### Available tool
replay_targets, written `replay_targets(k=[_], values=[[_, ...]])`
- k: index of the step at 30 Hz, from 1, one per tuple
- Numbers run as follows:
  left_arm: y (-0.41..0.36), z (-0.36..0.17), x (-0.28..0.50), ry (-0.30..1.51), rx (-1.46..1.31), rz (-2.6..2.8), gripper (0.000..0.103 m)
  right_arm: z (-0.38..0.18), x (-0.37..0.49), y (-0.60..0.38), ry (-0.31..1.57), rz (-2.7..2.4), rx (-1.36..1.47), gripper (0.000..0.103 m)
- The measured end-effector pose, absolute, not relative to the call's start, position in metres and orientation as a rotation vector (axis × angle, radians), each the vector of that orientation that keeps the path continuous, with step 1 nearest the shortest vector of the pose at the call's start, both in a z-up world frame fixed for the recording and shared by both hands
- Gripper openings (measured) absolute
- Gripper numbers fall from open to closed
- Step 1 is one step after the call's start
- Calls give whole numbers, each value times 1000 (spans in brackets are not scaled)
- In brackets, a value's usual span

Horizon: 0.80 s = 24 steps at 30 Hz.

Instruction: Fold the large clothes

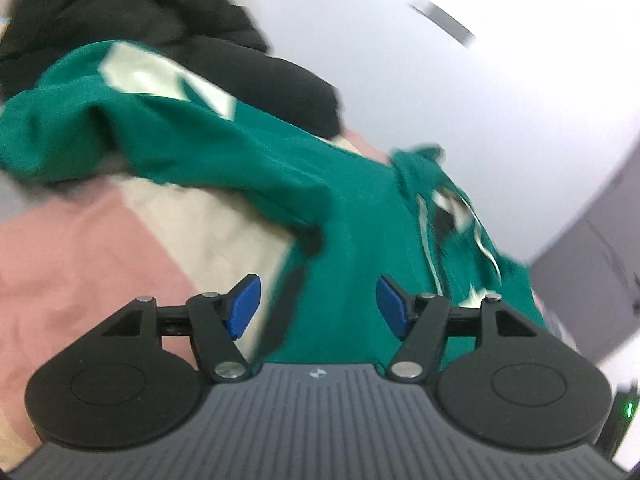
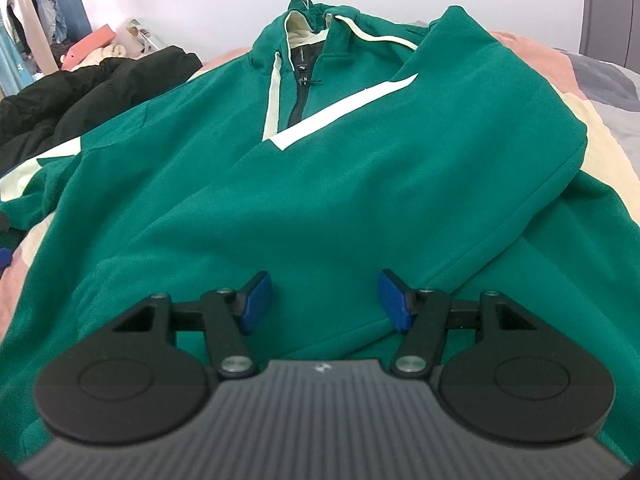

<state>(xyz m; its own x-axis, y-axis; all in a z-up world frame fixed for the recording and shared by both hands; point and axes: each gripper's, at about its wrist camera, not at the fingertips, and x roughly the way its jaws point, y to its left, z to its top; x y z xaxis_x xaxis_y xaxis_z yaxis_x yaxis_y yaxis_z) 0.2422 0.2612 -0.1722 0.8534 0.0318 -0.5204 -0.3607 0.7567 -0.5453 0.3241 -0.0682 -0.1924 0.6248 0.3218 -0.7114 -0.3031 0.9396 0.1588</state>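
A large green hoodie (image 2: pixel 320 184) with white stripes, cream drawstrings and a dark zipper lies front up on a bed. Its right sleeve is folded across the chest. My right gripper (image 2: pixel 325 300) is open and empty, just above the hoodie's lower body. The left wrist view is tilted and blurred. It shows the hoodie (image 1: pixel 352 216) from the side, with its other sleeve (image 1: pixel 132 128) stretched to the left. My left gripper (image 1: pixel 318 306) is open and empty, over the hoodie's side edge.
The bed cover (image 1: pixel 80 264) is pink, cream and grey patches; it also shows at right (image 2: pixel 600 152). A black puffy jacket (image 2: pixel 80 96) lies left of the hoodie, also in the left wrist view (image 1: pixel 132 12). Clothes and clutter (image 2: pixel 48 24) stand far left by a white wall.
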Motion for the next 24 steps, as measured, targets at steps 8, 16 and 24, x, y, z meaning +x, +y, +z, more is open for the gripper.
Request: replay_targets(k=[8,16,24], values=[[310,-191,234,445,-862,388,70,-192,323,-68,819,356,19,61],[359,-206,214,285,-1063,521,71,-191,322,-68,819,355,16,61],[413,-239,180,-1,-1420,556,71,-192,321,-68,818,356,14,61]])
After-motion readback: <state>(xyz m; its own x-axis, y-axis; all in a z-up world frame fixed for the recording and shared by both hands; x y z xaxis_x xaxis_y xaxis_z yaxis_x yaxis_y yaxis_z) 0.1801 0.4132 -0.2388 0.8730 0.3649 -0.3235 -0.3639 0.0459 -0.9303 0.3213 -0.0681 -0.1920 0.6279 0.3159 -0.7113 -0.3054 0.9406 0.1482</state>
